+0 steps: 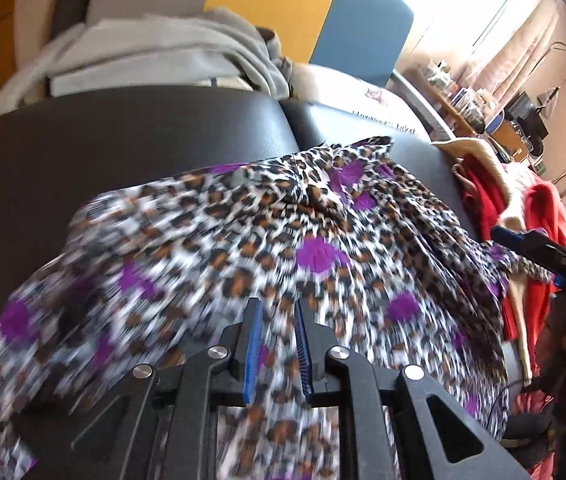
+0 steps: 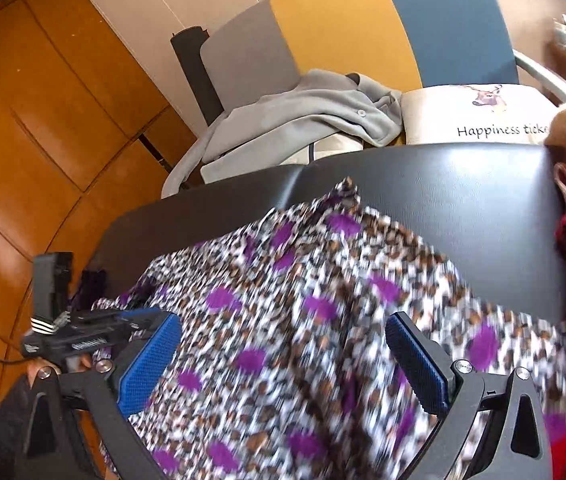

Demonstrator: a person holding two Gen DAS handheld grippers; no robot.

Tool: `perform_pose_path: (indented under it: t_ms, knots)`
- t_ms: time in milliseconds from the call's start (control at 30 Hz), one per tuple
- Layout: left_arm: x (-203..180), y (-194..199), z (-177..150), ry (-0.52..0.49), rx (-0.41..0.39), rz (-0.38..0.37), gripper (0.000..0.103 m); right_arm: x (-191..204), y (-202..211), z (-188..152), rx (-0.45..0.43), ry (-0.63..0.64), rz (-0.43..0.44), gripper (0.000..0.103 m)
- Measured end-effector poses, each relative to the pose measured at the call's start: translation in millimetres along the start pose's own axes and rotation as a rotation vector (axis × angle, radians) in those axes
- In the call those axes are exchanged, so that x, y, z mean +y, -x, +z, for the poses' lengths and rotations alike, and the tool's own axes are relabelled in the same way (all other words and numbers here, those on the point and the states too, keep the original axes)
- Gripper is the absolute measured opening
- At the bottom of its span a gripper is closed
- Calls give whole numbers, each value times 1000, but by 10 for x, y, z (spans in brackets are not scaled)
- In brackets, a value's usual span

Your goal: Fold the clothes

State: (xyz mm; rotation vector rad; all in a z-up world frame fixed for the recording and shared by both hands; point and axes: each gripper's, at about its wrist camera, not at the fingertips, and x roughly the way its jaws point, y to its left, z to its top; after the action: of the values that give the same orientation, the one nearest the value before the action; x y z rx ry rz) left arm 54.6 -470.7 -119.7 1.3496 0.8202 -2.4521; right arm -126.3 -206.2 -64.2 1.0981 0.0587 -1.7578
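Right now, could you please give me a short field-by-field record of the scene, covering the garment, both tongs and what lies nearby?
garment: leopard-print cloth with purple spots, spread rumpled over the black padded surface
left tongs: jaws narrowly apart, cloth running between them; grip cannot be confirmed
right tongs: jaws wide apart above the cloth
right of garment: red clothing
behind: grey garment heaped beside a white cushion printed with a deer
image quality: cloth motion-blurred
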Motion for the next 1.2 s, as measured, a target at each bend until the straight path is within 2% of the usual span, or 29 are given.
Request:
perform_pose_path:
  t_ms: [67,133,200,333,467,533,633,767,800,933,967,1033,1100,1200]
  knots:
    - [30,-197,139,23,20,-50,15,-48,-201,87,42,28,-27,103]
    - [50,-242,245,35,0,-84,16,-96,-411,166,88,57,-57,102]
    - [88,-283,363,49,-1,-101,16,-141,-576,217,114,63,-51,102]
    - [192,-343,575,70,-17,-108,16,-146,-814,311,143,110,-72,102]
    - [489,-347,810,163,-80,-108,16,-198,-1048,412,176,118,-86,102]
    - [735,-334,945,246,-127,-115,16,-252,-1110,468,147,97,-95,103]
    - [1098,-324,1107,389,-177,-51,14,-352,-1150,563,81,29,-96,103]
    - [1321,-9,1074,468,-258,-58,14,-360,-1172,637,53,1,-116,103]
    - [1318,73,1048,462,-275,-61,16,-330,-1143,637,51,10,-119,103]
    - [848,276,748,247,-276,-56,17,-147,-1024,616,35,78,-116,103]
    - [718,286,655,186,-268,-43,17,-78,-1029,621,38,106,-109,103]
    - [532,257,483,96,-261,29,17,63,-1069,632,48,165,-106,103]
    - [507,170,376,73,-232,53,17,145,-1158,640,60,203,-127,103]
    - [659,21,332,98,-208,98,16,144,-1365,659,81,213,-167,103]
